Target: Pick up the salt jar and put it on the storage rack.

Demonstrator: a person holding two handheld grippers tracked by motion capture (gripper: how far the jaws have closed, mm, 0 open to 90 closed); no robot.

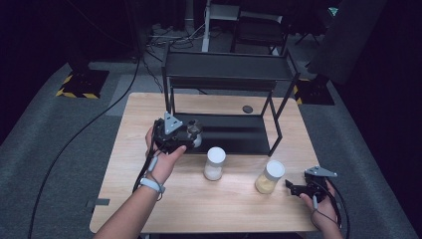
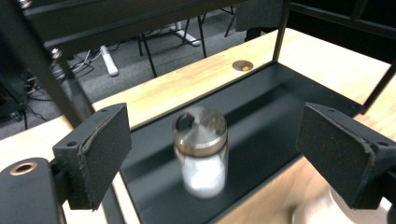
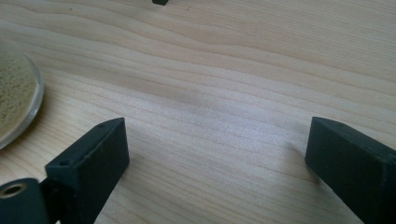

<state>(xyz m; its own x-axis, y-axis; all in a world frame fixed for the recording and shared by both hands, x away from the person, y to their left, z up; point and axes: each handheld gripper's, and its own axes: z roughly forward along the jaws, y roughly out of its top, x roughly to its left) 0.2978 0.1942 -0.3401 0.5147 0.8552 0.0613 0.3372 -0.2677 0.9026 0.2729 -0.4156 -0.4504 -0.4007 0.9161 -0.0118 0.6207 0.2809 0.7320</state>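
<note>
no readable text, labels or signs

A small glass jar with a silver metal lid and white powder inside stands upright on the black lower shelf, ahead of the left gripper, between its spread jaws, untouched.

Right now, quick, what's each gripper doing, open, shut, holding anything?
Left gripper: open, jaws wide of the metal-lidded jar on the black shelf, holding nothing.
Right gripper: open over the bare wooden table, holding nothing.
</note>
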